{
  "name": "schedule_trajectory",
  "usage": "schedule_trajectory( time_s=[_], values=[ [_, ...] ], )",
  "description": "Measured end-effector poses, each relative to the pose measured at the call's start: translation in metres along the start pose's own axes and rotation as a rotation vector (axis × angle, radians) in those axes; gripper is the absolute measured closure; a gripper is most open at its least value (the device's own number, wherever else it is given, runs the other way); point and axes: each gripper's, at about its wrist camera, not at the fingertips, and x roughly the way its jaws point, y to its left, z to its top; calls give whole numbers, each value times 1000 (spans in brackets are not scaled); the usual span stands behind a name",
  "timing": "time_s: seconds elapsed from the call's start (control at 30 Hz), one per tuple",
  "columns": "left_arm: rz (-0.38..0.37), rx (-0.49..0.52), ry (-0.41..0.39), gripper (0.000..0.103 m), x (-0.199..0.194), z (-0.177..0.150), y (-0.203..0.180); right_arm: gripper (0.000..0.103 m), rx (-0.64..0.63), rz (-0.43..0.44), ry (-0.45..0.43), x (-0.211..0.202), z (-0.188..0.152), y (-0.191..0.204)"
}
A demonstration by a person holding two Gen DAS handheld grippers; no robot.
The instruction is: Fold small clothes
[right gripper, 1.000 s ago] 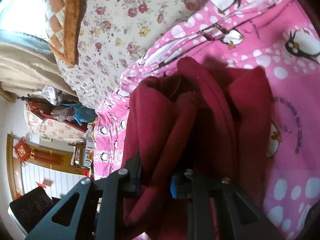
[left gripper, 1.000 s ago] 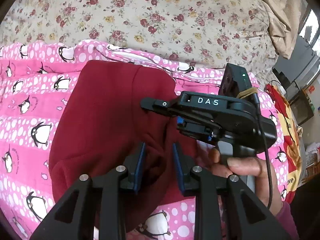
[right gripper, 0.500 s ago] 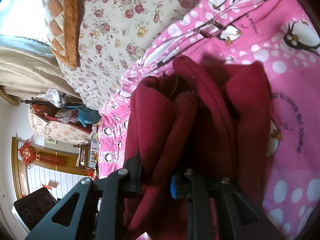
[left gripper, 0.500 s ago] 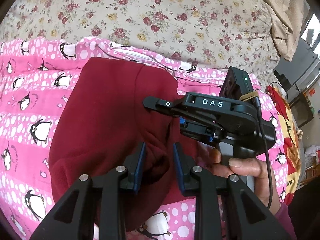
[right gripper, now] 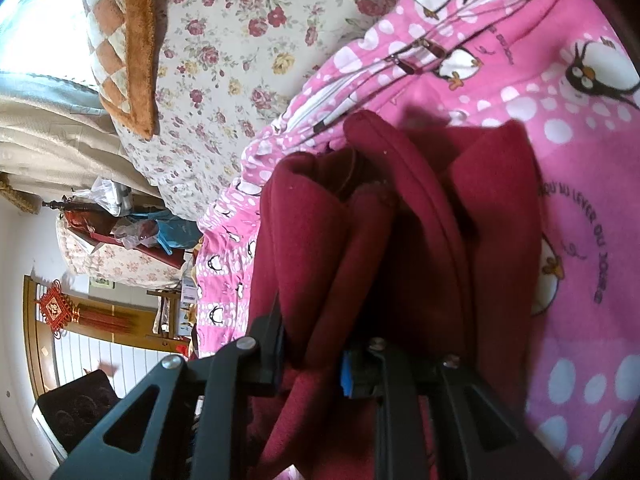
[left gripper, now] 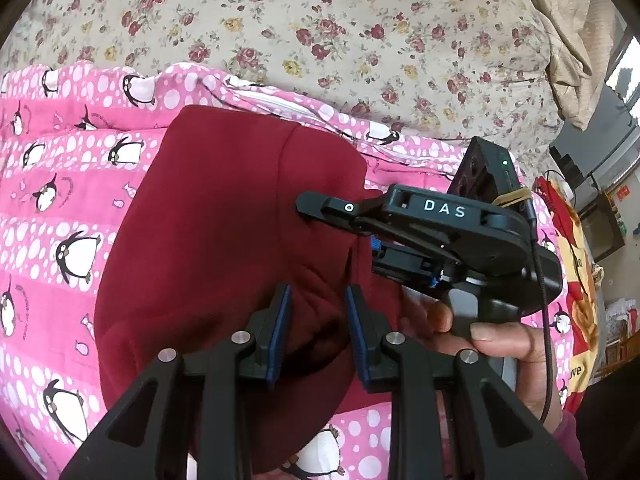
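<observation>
While my left gripper (left gripper: 316, 332) pinches a bunched ridge of the maroon garment (left gripper: 224, 248) between its blue pads, the fingers sit only partly closed, held apart by the cloth between them. My right gripper (right gripper: 310, 354) is clamped the same way on a thick stack of the garment's folded layers, seen edge-on from its own camera. In the left view the right tool reaches in from the right, its upper finger lying over the garment's right side, my hand (left gripper: 492, 332) wrapped round its handle.

The garment lies mostly folded on the pink penguin blanket (left gripper: 60, 208), near the blanket's far edge, with the floral bedspread (left gripper: 320, 32) beyond it.

What worries me most is the stack in my right gripper. I judge it holds several plies, and the outer ones curl loosely; if I lift or swing, an outer layer could slide out and the fold would fan open. My left grip takes only a puckered hump, so a pull from there could drag the top ply alone and wrinkle the panel beneath. The two tools are very close together, so they could knock each other if I turn either one. The blanket is soft and rumpled, so pressing the bundle down could rake the blanket up with it.
</observation>
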Motion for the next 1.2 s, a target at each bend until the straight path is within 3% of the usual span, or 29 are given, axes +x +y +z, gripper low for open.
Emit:
schedule_trajectory(
  time_s=[0.2, 0.33, 0.37, 0.4, 0.47, 0.6, 0.7, 0.9, 1.0, 1.2],
  values=[
    [0, 24, 21, 82, 9, 1, -3, 79, 42, 31, 10, -1, 3, -3],
    [-10, 37, 32, 82, 6, 0, -3, 72, 82, 44, 14, -6, 4, -4],
    [-14, 41, 35, 82, 6, 0, -2, 66, 83, 35, 23, -8, 4, -3],
    [-18, 42, 36, 82, 5, 0, -1, 50, 82, 10, 31, -14, 5, -1],
    [-26, 37, 39, 82, 6, -1, 1, 38, 74, -36, 12, -31, 5, 1],
    [-15, 53, 43, 82, 3, -5, -3, 37, 52, -80, -33, -67, 4, -5],
    [3, 72, 48, 79, 0, -7, -7, 36, 120, -71, -92, -84, 3, -22],
    [128, 184, 56, 77, 10, -10, -31, 35, 176, 3, -103, -90, 1, -24],
    [194, 251, 63, 65, 19, -10, -40, 35, 138, -24, -121, -97, -2, -10],
    [331, 329, 50, 65, 38, -11, -47, 33, 161, -43, -137, -104, -1, -16]
  ],
)
